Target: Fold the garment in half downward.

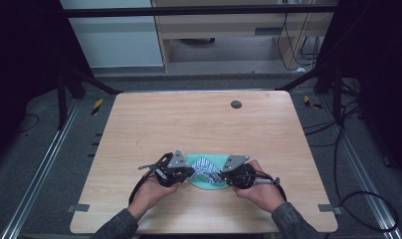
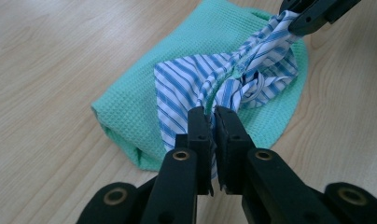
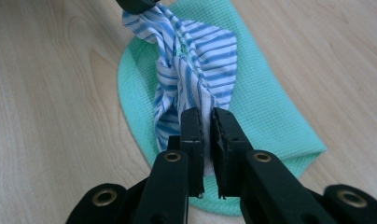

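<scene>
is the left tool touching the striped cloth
Touching. The left gripper view shows the left tool shut on a bunched end of the striped cloth, fabric pinched between its jaws.

Bare table all round the green cloth.

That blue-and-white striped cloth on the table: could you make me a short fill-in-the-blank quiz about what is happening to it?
1. The blue-and-white striped cloth lies on a folded ____ waffle-weave towel.
2. The left hand-held gripper is ____ on the striped cloth.
3. The towel rests on a pale ____ table.

Missing words: green; shut; wooden
</scene>
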